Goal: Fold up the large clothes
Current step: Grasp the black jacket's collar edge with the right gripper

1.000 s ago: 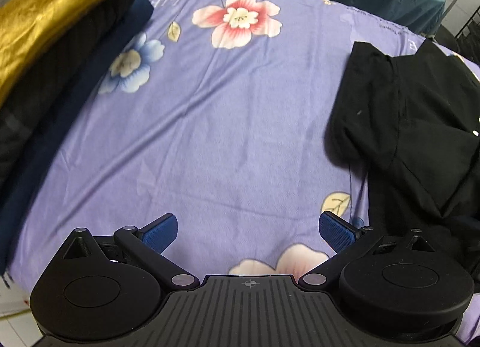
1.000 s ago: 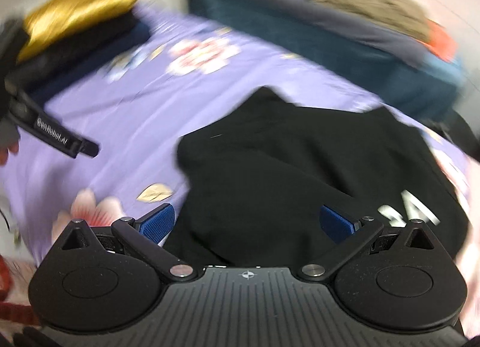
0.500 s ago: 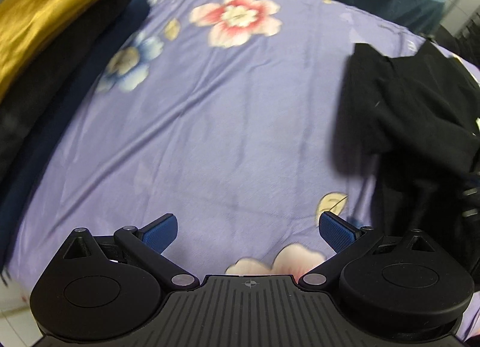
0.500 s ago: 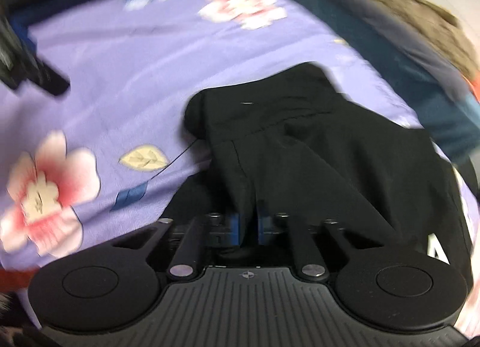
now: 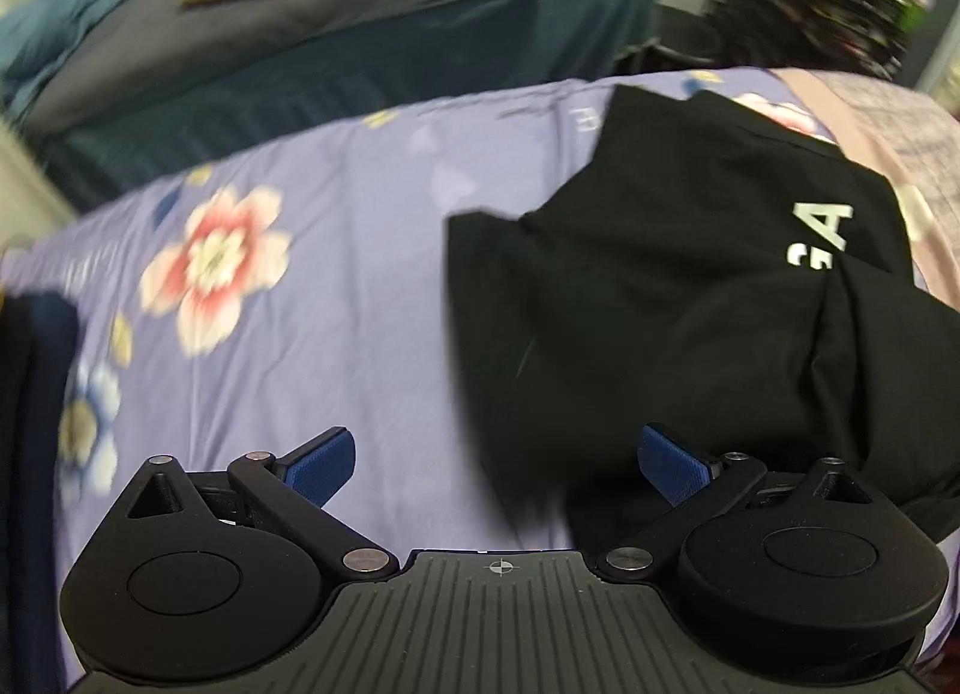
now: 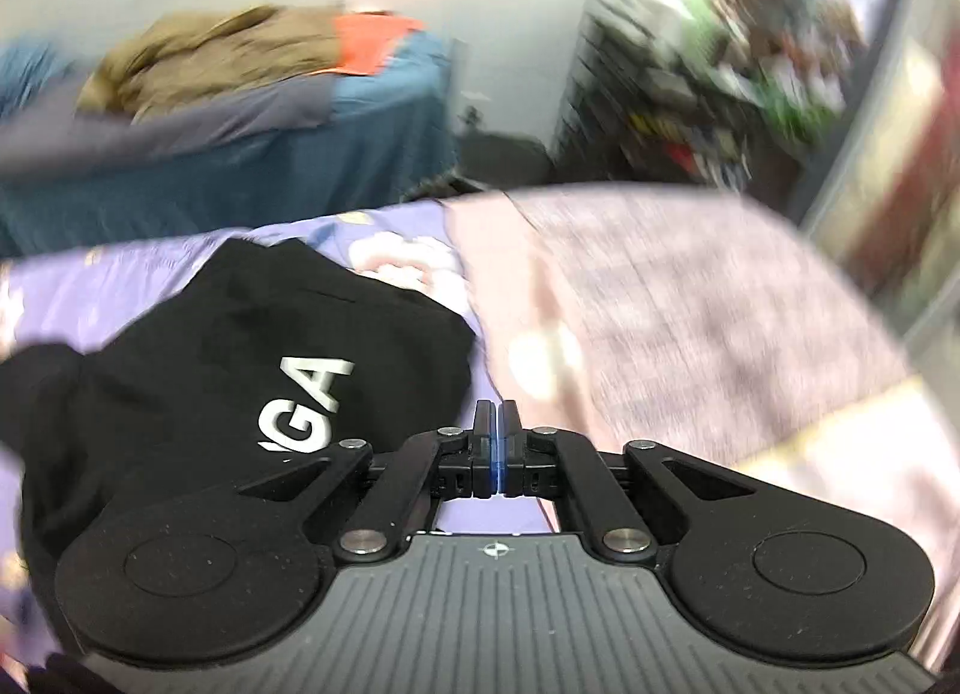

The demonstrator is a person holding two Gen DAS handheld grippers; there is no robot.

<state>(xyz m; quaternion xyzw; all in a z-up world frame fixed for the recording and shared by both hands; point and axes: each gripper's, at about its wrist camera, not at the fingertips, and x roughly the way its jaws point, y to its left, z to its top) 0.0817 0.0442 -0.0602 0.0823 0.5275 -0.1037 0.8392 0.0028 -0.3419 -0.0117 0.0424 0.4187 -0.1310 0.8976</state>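
Observation:
A black garment (image 5: 678, 298) with white letters lies crumpled on the purple floral sheet (image 5: 336, 298), at the right of the left wrist view. My left gripper (image 5: 495, 463) is open and empty, its jaws wide above the garment's near left edge. In the right wrist view the same garment (image 6: 228, 370) lies to the left. My right gripper (image 6: 495, 436) is shut, the blue pads pressed together. No cloth shows between them, and the garment sits beside and left of the fingers.
A pinkish checked cloth (image 6: 672, 310) covers the bed's right side. A teal-covered bed (image 5: 336, 51) with a brown heap stands behind. Dark folded clothes (image 5: 30, 394) lie at the left edge. Cluttered shelves (image 6: 750, 69) stand at the far right.
Both views have swung right and up. My right gripper, shut on the black garment's fold half a second ago, now points past its right edge. The left gripper has moved toward the garment.

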